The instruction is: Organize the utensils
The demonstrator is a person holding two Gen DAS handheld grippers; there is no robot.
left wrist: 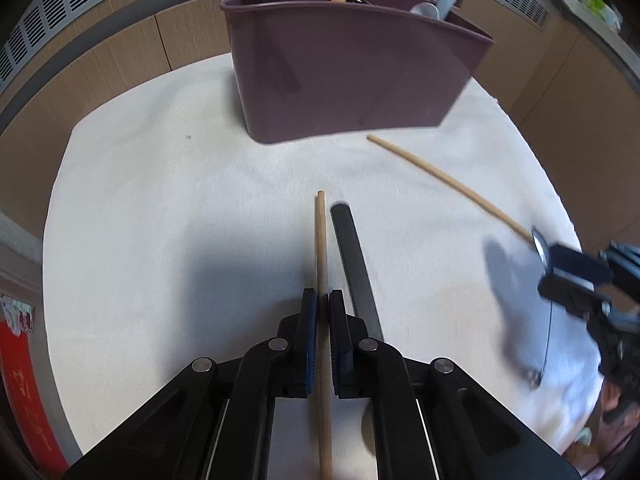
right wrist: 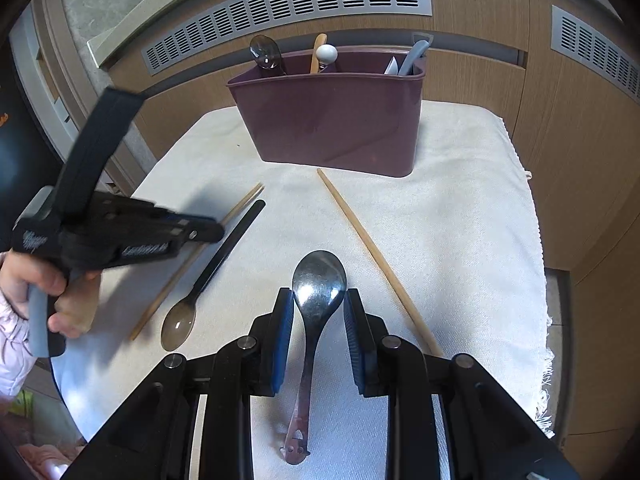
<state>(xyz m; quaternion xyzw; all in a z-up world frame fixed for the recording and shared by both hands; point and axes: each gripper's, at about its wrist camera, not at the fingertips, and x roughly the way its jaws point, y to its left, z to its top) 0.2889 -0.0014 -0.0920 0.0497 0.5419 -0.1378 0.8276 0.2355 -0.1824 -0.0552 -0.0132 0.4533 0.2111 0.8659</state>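
Left wrist view: the left gripper (left wrist: 323, 312) has its jaws clamped on a wooden chopstick (left wrist: 321, 248) beside a dark spoon (left wrist: 354, 264) on the cloth-covered surface (left wrist: 160, 200). Lifting it to the purple caddy (left wrist: 352, 68) seems next. Right gripper (right wrist: 318, 312) holds a metal spoon (right wrist: 318, 280), jaws partly apart.

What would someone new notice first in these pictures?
Probably the purple utensil caddy at the cloth's far end, spoons and handles poking from its top. Nearer, the left tongs are shut on a wooden chopstick beside a black-handled spoon, while the right tongs grip a steel spoon by its bowl.
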